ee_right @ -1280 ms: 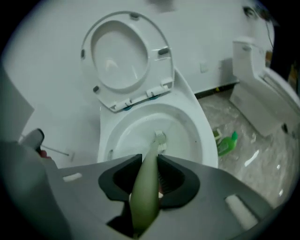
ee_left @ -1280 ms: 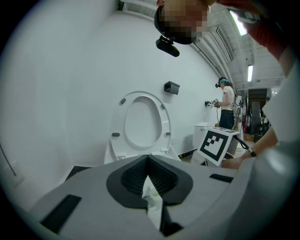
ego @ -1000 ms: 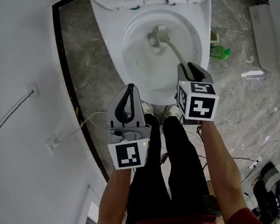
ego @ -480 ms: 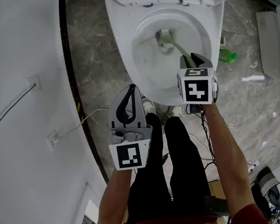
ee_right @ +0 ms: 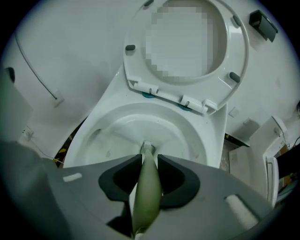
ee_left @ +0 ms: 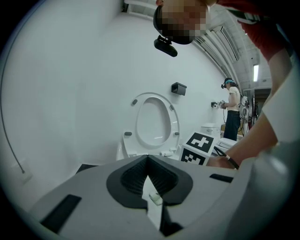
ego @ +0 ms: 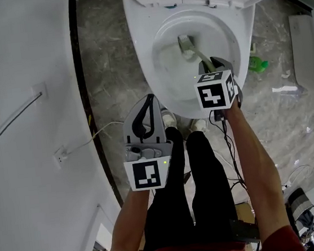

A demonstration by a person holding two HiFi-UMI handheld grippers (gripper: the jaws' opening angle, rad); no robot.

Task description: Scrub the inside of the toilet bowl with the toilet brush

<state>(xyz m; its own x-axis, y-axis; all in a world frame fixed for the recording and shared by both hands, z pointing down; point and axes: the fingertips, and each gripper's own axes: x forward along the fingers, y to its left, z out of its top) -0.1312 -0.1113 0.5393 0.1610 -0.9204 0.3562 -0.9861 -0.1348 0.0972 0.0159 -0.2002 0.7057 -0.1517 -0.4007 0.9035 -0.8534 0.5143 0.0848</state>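
head view: right gripper (ego: 216, 65), clamped on the toilet brush (ego: 187, 44), has pushed toward 12 o'clock over the toilet bowl (ego: 146, 66), so scrubbing looks under way; left gripper (ego: 147, 101) closed, empty

Legible text: none found.
Marker cube (ego: 147, 174) on the left gripper (ego: 148, 99), 7 o'clock of the toilet bowl (ego: 147, 72), and marker cube (ego: 216, 89) on the right gripper (ego: 211, 63), 5 o'clock: black-and-white square patterns only, no letters or digits. Green bottle (ego: 258, 64), 3 o'clock: label too small to read.
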